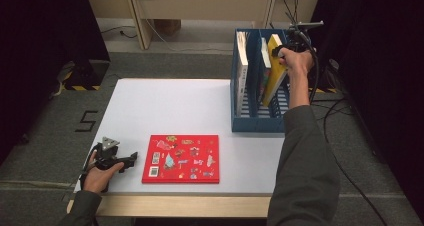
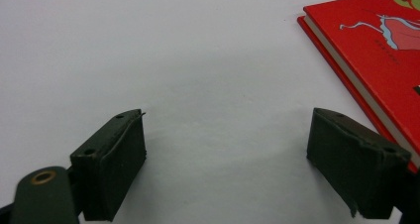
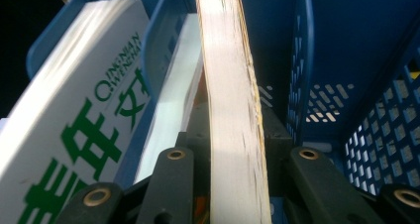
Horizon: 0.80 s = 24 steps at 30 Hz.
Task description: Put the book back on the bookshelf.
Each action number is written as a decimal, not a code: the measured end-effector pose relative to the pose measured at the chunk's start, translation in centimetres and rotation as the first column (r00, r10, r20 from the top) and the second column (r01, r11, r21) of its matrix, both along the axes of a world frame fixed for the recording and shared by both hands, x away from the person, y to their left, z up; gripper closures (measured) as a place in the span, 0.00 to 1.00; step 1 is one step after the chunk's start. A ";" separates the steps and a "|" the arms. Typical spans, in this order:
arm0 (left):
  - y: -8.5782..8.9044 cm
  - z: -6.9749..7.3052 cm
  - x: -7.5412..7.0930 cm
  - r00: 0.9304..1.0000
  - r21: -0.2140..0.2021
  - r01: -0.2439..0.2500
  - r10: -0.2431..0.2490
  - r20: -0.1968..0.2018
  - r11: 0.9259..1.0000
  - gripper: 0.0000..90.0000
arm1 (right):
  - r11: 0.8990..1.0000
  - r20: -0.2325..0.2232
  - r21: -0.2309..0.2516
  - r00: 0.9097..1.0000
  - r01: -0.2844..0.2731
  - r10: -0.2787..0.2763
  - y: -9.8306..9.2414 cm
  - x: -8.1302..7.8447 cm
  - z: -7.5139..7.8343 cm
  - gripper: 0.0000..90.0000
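The yellow book (image 1: 275, 68) leans tilted in the blue rack (image 1: 257, 121), in its middle slot as far as I can tell, at about two o'clock on the table (image 1: 170, 106). The right gripper (image 1: 283, 51) pinches its top edge (page edges (image 3: 233, 110) between the jaws). A white book (image 1: 242, 71) stands at its nine o'clock. At seven o'clock the left gripper (image 1: 131, 158) rests, jaws spread on nothing, beside a red book (image 1: 181, 158).

A file rack (image 1: 239, 117) stands at the counter's (image 1: 165, 106) far right with books in it; one book (image 1: 181, 158) lies flat at the near edge, left of the rack.
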<state>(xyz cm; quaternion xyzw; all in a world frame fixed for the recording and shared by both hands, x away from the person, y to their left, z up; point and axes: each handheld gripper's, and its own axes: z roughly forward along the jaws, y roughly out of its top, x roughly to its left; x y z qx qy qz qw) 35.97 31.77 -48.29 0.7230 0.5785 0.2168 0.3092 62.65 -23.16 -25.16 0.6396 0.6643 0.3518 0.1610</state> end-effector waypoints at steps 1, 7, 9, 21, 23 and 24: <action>0.0 0.0 0.0 1.000 -0.001 -0.001 0.001 0.000 1.000 0.16 | 1.000 -0.001 -0.001 1.000 0.003 -0.003 0.1 0.1 -0.2 0.81; 0.0 0.0 0.0 1.000 0.000 -0.001 0.001 0.000 1.000 0.16 | 1.000 -0.017 -0.006 1.000 0.011 -0.011 0.2 0.5 -1.1 0.81; 0.0 0.0 0.0 1.000 -0.001 0.001 -0.001 -0.001 1.000 0.16 | 1.000 -0.024 -0.012 1.000 0.007 -0.008 0.3 0.6 -1.5 0.81; 0.0 0.0 0.0 1.000 0.000 -0.001 0.001 0.005 1.000 0.16 | 1.000 -0.024 0.016 1.000 -0.005 0.006 -0.1 0.7 -2.7 0.74; 0.0 0.0 0.0 1.000 -0.001 -0.001 0.001 0.006 1.000 0.16 | 0.999 -0.015 0.034 1.000 -0.014 0.015 -0.3 0.3 -2.8 0.72; -0.1 0.0 0.0 1.000 0.000 -0.001 0.001 0.006 1.000 0.16 | 0.999 -0.015 0.034 1.000 -0.014 0.015 -0.3 0.3 -2.8 0.72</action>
